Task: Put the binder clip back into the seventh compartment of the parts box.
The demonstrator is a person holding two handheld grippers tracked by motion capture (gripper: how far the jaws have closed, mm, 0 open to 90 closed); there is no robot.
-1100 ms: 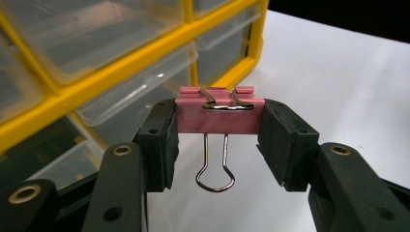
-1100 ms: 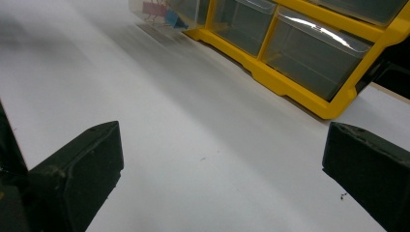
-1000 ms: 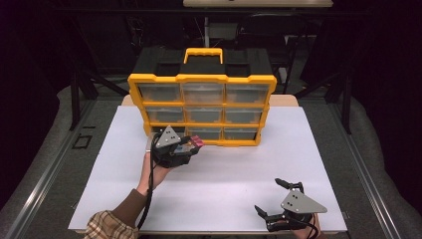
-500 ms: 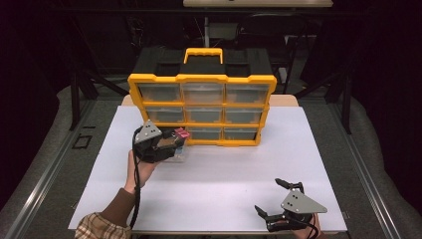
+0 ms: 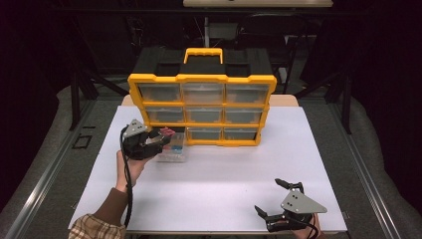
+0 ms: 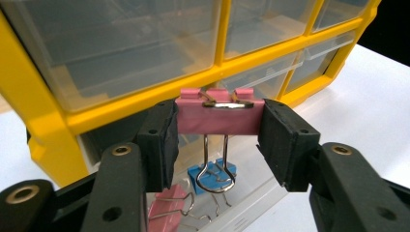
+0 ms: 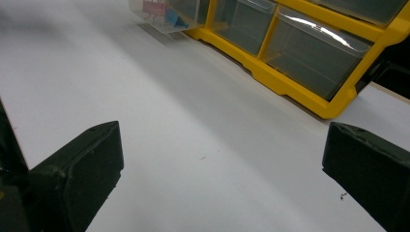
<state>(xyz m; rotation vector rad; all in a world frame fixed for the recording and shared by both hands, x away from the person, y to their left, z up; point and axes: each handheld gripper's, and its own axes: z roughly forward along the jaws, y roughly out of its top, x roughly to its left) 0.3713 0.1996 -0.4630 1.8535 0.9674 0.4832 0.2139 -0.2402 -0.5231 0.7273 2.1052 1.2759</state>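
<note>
My left gripper (image 5: 161,137) is shut on a pink binder clip (image 6: 220,116), its pads against the clip's two ends and the wire handles hanging down. The jaws have just been opening a little, with the clip still between them. It hangs just above a clear drawer (image 5: 171,152) pulled out of the bottom-left slot of the yellow organiser (image 5: 201,79). In that drawer (image 6: 251,203) lie a blue clip (image 6: 198,175) and another pink clip (image 6: 167,205). My right gripper (image 5: 269,196) rests open at the table's near right edge, nothing between its jaws (image 7: 220,169).
The organiser (image 7: 290,77) stands upright at the back of the white table top (image 5: 224,174), with its other clear drawers pushed in and a handle (image 5: 203,52) on top. A person's left forearm in a plaid sleeve (image 5: 97,226) comes in from the bottom left.
My left gripper has carried the pink clip to the left along the organiser's front, now over the pulled-out drawer. The right gripper has not moved.
</note>
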